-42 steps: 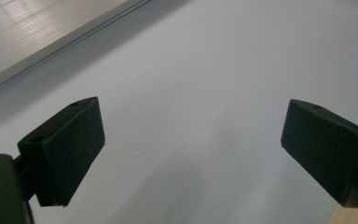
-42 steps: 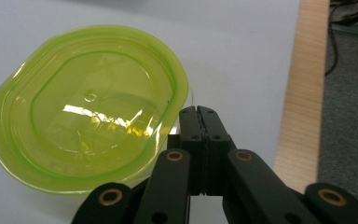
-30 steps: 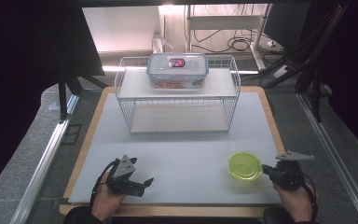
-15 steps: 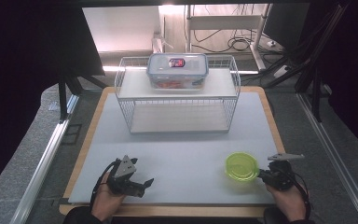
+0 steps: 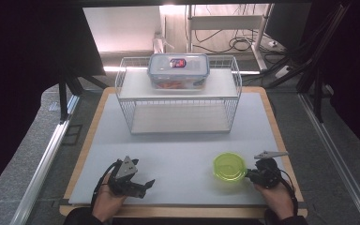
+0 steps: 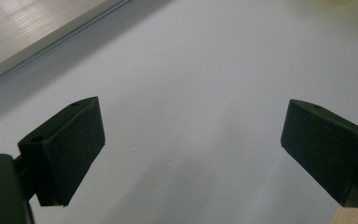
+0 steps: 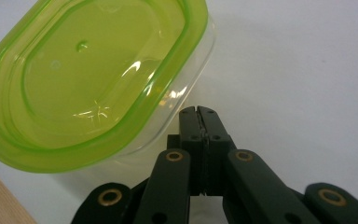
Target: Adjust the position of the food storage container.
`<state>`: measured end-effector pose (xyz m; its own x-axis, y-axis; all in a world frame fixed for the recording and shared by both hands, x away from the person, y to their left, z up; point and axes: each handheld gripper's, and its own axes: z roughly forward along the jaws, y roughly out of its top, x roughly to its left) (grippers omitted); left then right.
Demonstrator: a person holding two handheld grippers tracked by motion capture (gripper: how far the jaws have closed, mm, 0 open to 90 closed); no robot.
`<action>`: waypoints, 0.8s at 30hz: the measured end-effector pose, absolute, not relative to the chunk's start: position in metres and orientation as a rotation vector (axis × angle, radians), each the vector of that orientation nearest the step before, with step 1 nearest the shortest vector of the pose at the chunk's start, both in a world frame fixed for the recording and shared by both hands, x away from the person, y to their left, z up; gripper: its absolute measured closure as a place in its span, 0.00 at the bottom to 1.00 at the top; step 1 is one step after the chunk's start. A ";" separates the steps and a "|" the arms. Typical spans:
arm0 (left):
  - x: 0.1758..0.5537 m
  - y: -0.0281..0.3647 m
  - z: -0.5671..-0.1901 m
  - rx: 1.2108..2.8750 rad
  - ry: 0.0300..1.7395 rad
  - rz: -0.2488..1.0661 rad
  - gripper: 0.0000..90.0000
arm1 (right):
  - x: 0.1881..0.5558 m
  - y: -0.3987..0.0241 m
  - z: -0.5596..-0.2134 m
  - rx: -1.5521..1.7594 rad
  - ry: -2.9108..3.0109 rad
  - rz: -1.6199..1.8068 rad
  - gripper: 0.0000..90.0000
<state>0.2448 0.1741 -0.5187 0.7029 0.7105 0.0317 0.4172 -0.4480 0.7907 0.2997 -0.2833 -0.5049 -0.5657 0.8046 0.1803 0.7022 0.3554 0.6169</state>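
A small clear container with a lime-green lid sits on the white mat near the front right; in the right gripper view the container lies upper left. My right gripper is shut, jaws pressed flat together with nothing between them. Its tip rests against the container's clear side wall, just under the lid's rim. My left gripper lies at the front left, held by a hand, open. Its two black fingers stand wide apart over bare mat, and the left gripper holds nothing.
A white wire rack stands at the back middle of the mat. On its top shelf sits a clear box with a blue-rimmed lid. The wooden board edge frames the mat, and dark floor and metal rails lie on both sides.
My right gripper has moved left, and the green-lidded container has slid left along with it. The left gripper has stayed put.
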 end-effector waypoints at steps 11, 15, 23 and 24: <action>0.245 0.174 -0.519 2.110 0.856 0.462 0.07 | 0.306 -0.255 -0.509 1.317 2.533 1.031 1.00; 0.245 0.174 -0.520 2.120 0.857 0.461 0.07 | 0.308 -0.241 -0.512 1.284 2.576 1.037 1.00; 0.245 0.173 -0.520 2.123 0.855 0.460 0.07 | 0.312 -0.221 -0.515 1.240 2.611 1.046 1.00; 0.245 0.173 -0.520 2.124 0.855 0.460 0.07 | 0.313 -0.220 -0.515 1.237 2.616 1.045 1.00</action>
